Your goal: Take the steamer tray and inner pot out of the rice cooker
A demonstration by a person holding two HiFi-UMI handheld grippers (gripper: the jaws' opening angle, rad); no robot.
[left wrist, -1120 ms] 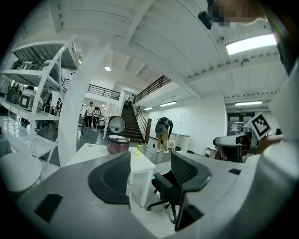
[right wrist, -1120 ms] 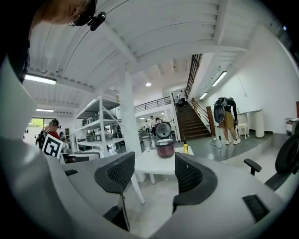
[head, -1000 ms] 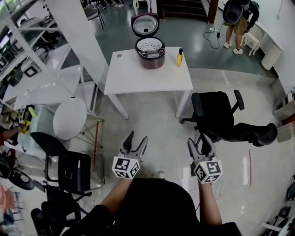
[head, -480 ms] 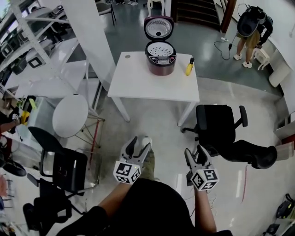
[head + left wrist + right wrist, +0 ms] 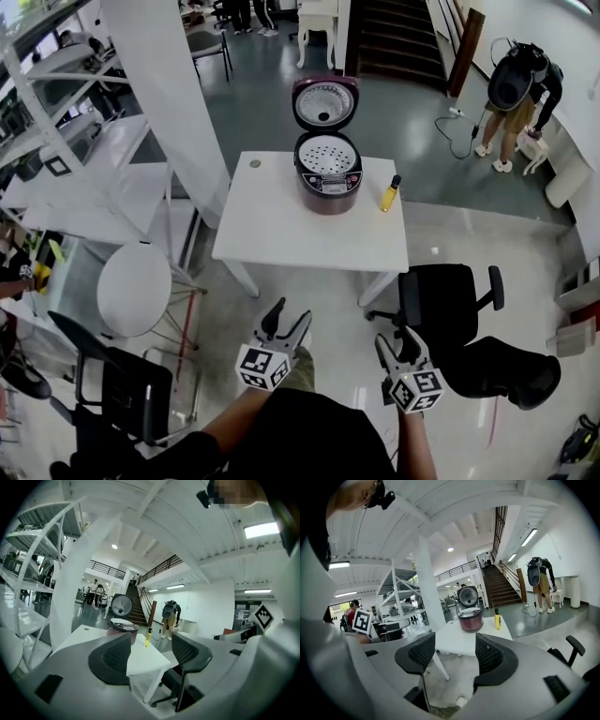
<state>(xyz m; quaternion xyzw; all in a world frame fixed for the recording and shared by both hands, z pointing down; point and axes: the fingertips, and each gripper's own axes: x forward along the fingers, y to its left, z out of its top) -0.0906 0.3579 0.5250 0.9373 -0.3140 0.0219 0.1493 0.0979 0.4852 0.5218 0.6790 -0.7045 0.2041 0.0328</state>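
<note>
A dark red rice cooker (image 5: 328, 184) stands at the far side of a white table (image 5: 281, 225), its lid (image 5: 324, 103) swung up. A white perforated steamer tray (image 5: 327, 155) lies in its top; the inner pot is hidden under it. The cooker (image 5: 470, 617) shows ahead in the right gripper view and also in the left gripper view (image 5: 121, 625). My left gripper (image 5: 286, 321) and right gripper (image 5: 397, 344) are both open and empty, held over the floor well short of the table.
A yellow bottle (image 5: 389, 194) stands right of the cooker. A black office chair (image 5: 441, 305) sits by the table's near right corner. A round white stool (image 5: 134, 288) and another black chair (image 5: 117, 389) are at left. A person (image 5: 525, 89) bends over at far right.
The table and cooker have come closer and lower in the head view as I walk toward them. Both grippers stay open and level in front of me.
</note>
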